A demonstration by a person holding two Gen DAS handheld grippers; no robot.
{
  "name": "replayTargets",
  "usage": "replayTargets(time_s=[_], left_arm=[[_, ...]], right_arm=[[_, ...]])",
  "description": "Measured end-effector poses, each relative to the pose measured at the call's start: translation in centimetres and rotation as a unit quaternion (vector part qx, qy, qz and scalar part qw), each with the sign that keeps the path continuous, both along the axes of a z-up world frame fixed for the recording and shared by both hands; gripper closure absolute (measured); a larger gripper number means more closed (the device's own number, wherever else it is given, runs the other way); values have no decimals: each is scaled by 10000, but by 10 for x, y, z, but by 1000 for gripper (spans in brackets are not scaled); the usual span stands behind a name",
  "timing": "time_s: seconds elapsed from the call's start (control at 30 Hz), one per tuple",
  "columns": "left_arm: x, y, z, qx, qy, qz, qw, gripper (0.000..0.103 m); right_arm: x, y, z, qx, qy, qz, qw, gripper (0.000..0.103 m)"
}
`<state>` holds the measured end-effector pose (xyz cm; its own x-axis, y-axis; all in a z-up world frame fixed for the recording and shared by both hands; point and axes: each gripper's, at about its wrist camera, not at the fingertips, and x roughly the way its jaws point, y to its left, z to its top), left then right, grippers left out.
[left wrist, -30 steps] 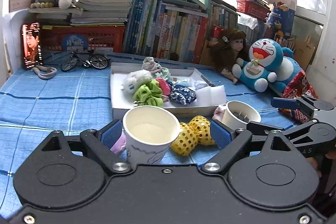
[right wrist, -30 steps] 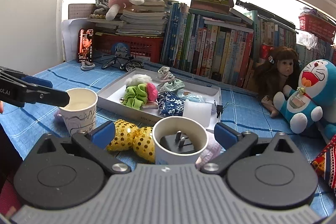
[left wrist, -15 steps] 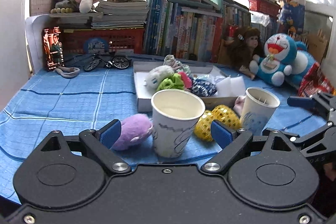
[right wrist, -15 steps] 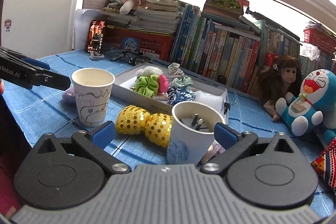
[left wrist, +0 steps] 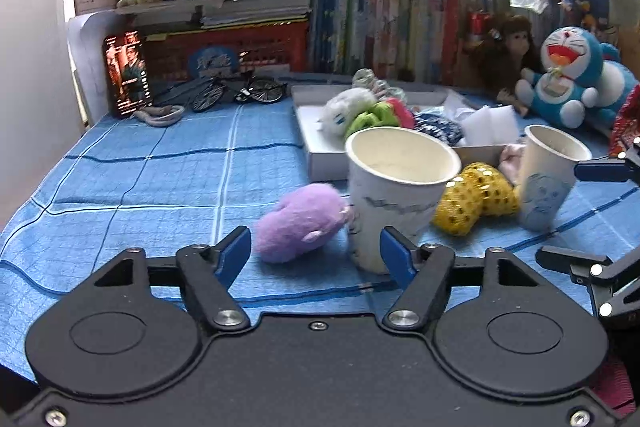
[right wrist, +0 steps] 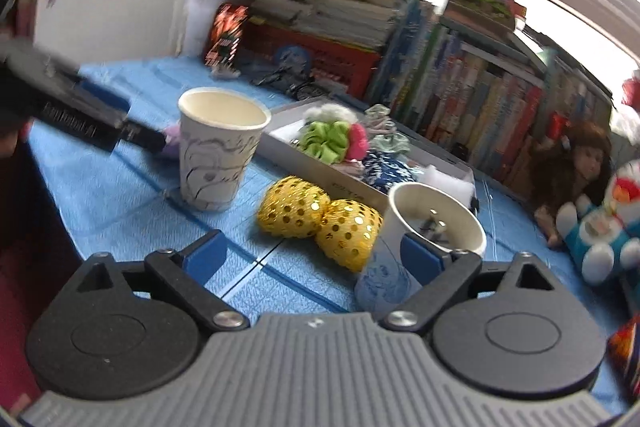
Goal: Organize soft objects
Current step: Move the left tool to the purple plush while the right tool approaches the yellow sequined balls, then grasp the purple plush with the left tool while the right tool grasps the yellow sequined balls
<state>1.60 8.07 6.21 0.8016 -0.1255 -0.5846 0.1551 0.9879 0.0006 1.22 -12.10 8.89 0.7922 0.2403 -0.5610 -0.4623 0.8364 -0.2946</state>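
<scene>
Left gripper [left wrist: 315, 253] is closing — purple plush [left wrist: 298, 222] ahead of its gap, untouched; right gripper [right wrist: 314, 253] closing too — nothing pinched.

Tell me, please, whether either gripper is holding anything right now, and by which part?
Nothing is held. The left gripper is closing with only the purple plush ahead; the right gripper is closing near the yellow sequin toy, untouched.

open cloth [left wrist: 152, 187] left | paper cups [left wrist: 394, 187] block right
</scene>
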Motion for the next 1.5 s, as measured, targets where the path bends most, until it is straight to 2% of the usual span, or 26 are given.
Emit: replayTargets(time_s=[0.07,0.17,0.3,0.57,0.87,0.93,1.07,1.17,1.23,1.27,1.3,1.33,1.5], left_arm=[[6,4,-3,51,55,62,10000,40],[16,10,-6,49,136,90,9999,41],[28,15,-10,-7,241,-39,9997,41],[50,19,-19,-126,325,-221,9991,41],[64,26,-26,-477,426,-385,9972,38],[67,30,-28,-626,507,-400,9959,37],[77,43,-34,-1192,812,-317,9890,34],[80,49,-38,-1417,922,-280,9852,34],[81,50,-39,-1496,961,-253,9837,34],[82,50,-40,-1535,972,-257,9830,39],[83,50,-40,-1605,1005,-293,9815,45],[83,50,-40,-1630,1043,-252,9808,45],[78,44,-32,-1536,904,-136,9839,49]], right_arm=[[6,8,-2,-382,12,172,9991,10],[19,17,-3,-642,143,354,9972,14],[37,26,-6,-811,321,552,9947,19],[60,47,-15,-1208,476,865,9877,19],[83,55,-24,-1273,822,938,9840,19],[88,57,-28,-1237,956,947,9832,19],[91,60,-29,-1188,976,980,9832,19],[94,61,-29,-1116,1028,969,9837,20],[96,60,-28,-1064,1049,927,9844,25],[96,60,-29,-1054,1037,890,9850,27],[96,59,-30,-1058,1005,843,9857,42],[96,59,-31,-1076,953,781,9865,47],[86,60,-33,-1027,688,691,9899,54]])
